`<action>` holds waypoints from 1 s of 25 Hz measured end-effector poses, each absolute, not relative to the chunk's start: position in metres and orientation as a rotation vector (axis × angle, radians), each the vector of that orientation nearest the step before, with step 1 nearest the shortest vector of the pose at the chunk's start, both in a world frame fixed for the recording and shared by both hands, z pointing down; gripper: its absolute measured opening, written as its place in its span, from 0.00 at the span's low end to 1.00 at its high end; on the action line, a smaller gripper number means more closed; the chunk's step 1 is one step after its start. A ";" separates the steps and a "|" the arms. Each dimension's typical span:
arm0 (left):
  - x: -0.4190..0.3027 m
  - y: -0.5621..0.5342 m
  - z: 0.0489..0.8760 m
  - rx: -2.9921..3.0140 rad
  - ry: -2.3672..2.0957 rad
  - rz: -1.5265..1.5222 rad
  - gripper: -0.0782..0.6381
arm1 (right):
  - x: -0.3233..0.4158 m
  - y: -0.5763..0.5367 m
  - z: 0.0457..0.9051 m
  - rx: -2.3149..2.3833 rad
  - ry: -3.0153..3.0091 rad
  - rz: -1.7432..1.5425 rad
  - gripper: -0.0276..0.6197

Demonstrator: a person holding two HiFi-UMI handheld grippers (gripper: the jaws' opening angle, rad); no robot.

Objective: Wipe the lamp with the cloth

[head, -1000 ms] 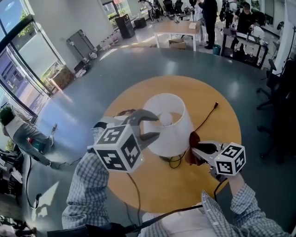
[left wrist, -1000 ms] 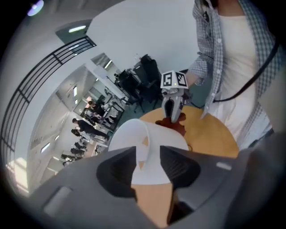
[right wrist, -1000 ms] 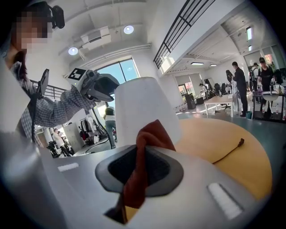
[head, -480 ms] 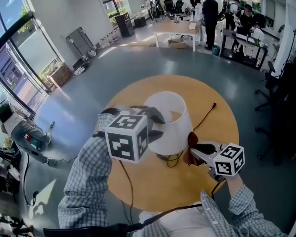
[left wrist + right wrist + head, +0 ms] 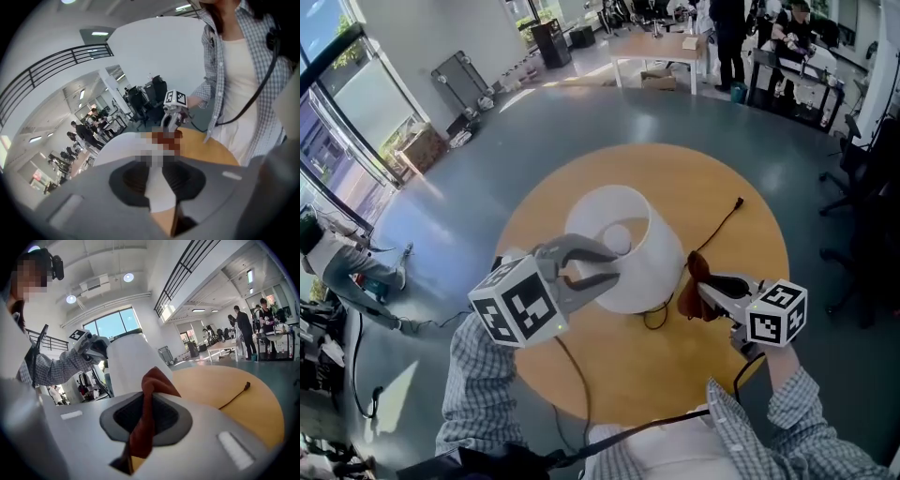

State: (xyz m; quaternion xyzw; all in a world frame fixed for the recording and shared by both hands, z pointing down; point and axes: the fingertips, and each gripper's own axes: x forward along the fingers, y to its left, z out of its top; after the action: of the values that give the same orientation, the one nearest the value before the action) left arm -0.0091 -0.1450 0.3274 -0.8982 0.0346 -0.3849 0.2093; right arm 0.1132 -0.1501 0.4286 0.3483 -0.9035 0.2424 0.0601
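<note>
The white drum-shaded lamp (image 5: 628,225) stood upright mid-bench (image 5: 722,187); the left gripper (image 5: 614,265), fingers just closing, clamped its 8 o'clock wall; the right gripper (image 5: 705,294), at 4 o'clock, pinched the rust-red cloth (image 5: 692,279) between its fingers.

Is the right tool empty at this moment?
No, a dark red cloth is pinched between the jaws of the right tool.
</note>
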 end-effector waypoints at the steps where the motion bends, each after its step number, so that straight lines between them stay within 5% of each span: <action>1: -0.014 -0.147 0.326 -2.516 0.123 -1.052 0.22 | 0.114 -0.152 0.428 1.067 -2.736 0.743 0.12; 11: -0.067 -0.165 0.313 -2.704 0.417 -0.840 0.22 | 0.104 -0.186 0.451 1.137 -2.707 0.883 0.12; 25: -0.092 -0.213 0.307 -2.802 0.626 -0.758 0.23 | -0.032 -0.246 0.460 0.879 -2.905 0.905 0.12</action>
State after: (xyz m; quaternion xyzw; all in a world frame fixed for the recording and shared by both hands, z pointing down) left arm -0.0925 -0.2128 0.3075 -0.9401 0.2100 -0.2544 0.0860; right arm -0.0315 -0.2458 0.4601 0.2776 -0.9171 0.2857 -0.0128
